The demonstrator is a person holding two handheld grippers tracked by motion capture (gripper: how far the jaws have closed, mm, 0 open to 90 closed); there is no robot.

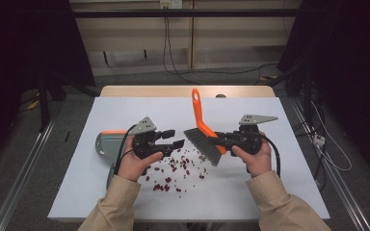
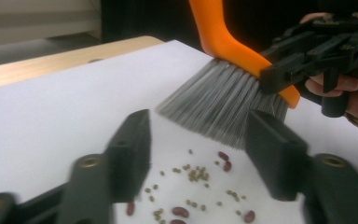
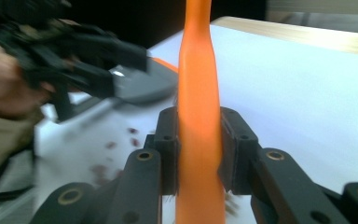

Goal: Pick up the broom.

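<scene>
squarely brush (image 3: 199, 140) between hand-held gripper (image 3: 198, 149) jaws

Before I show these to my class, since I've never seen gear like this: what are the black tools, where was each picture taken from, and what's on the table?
A person holds a hand tool with two black fingers in each hand. The high view looks down from above the table; the other two come from cameras riding on each tool, looking along its fingers.

The right gripper is clamped on the orange handle of a brush; the right gripper view shows the handle pinched between its fingers. The left gripper has open fingers with nothing between them.

On the white sheet lie scattered beans, dark red ones and small greenish ones, just below the grey bristles. A grey dustpan lies behind the left hand.
</scene>
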